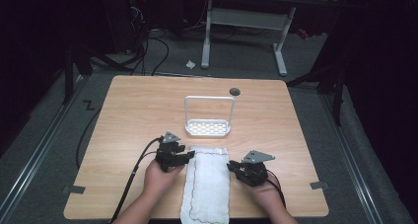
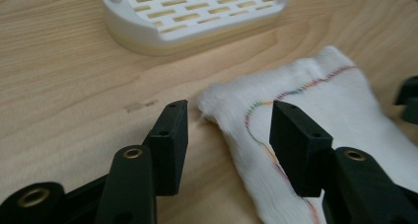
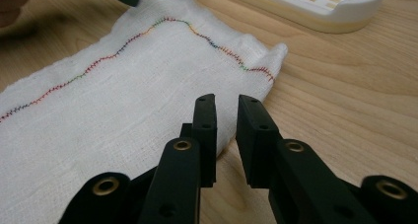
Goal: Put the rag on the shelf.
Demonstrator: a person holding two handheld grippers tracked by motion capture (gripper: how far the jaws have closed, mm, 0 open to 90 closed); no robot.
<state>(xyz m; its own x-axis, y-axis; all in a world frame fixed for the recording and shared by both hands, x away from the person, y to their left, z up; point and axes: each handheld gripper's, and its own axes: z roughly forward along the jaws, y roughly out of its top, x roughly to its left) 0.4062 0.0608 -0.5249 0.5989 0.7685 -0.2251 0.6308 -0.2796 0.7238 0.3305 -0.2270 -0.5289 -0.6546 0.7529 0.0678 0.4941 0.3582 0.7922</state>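
Cloth: white woven gauze, folded into a long strip with a multicoloured stitched hem, lying flat on the pale wood-grain table between both grippers.
Left gripper: jaws apart, straddling the cloth's corner, not clamping.
Right gripper: jaws narrowly apart over the cloth edge, nothing pinched.
Rack: white slotted plastic tray with wire hoop, beyond the cloth.

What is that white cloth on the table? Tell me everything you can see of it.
The white woven cloth looks like thin gauze or towelling, edged with a wavy line of multicoloured stitching. It lies flat as a long folded strip on the light wooden table, its near end hanging over the table's front edge, its far end just short of the white slotted plastic rack. Neither gripper clamps it.
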